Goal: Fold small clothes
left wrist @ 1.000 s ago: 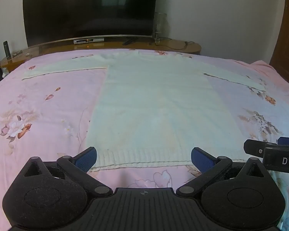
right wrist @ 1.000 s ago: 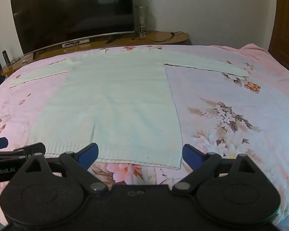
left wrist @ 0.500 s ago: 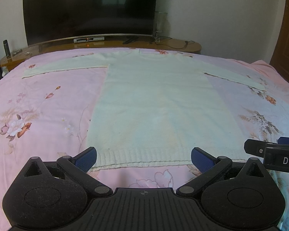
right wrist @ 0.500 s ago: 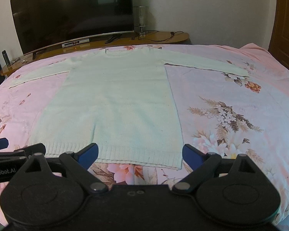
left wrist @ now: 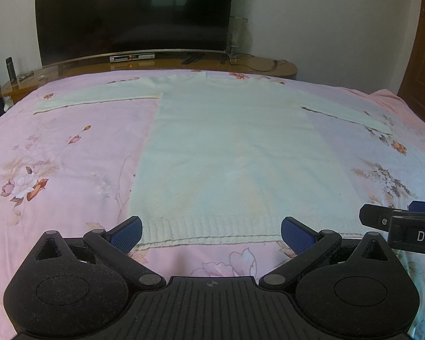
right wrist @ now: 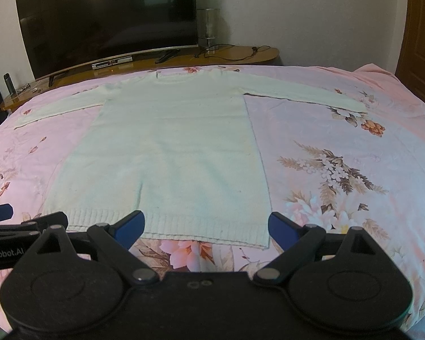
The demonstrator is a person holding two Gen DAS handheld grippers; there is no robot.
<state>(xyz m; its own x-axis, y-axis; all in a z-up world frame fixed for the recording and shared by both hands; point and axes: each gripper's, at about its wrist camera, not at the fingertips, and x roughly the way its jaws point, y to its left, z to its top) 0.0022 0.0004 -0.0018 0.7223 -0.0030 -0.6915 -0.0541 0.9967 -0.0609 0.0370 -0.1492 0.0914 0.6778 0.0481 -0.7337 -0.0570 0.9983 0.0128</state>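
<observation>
A pale, cream-white knitted sweater (left wrist: 235, 153) lies flat across the middle of the frame in both views, spread on a pink floral bedspread (left wrist: 56, 153). Its 2 sleeves stretch out sideways toward the upper left and upper right, and the neckline points away toward the far edge of the bed. The ribbed hem (left wrist: 209, 228) runs along the lower middle of the picture, just beyond the fingertips.

The left gripper (left wrist: 211, 233) sits low at the bottom centre of its own view, its claw spread wide, with the 2 blue pads (left wrist: 127, 233) standing apart over the left part of the hem and closing on nothing. Whether the pads touch the cloth I cannot tell. At the right edge of that view the black tip of the other tool pokes in.

The right gripper (right wrist: 206, 226) is likewise wide apart at the bottom of its view, holding nothing, its blue pads (right wrist: 280, 226) framing the right part of the hem; the right pad sits just beside the sweater's lower right corner. The left tool's black arm shows at the lower left edge.

Beyond the bed, in the upper part of the frame, a large dark television (left wrist: 133, 14) stands on a low curved wooden cabinet (left wrist: 269, 66) against a white wall. A wooden door (right wrist: 422, 42) fills the right edge.
</observation>
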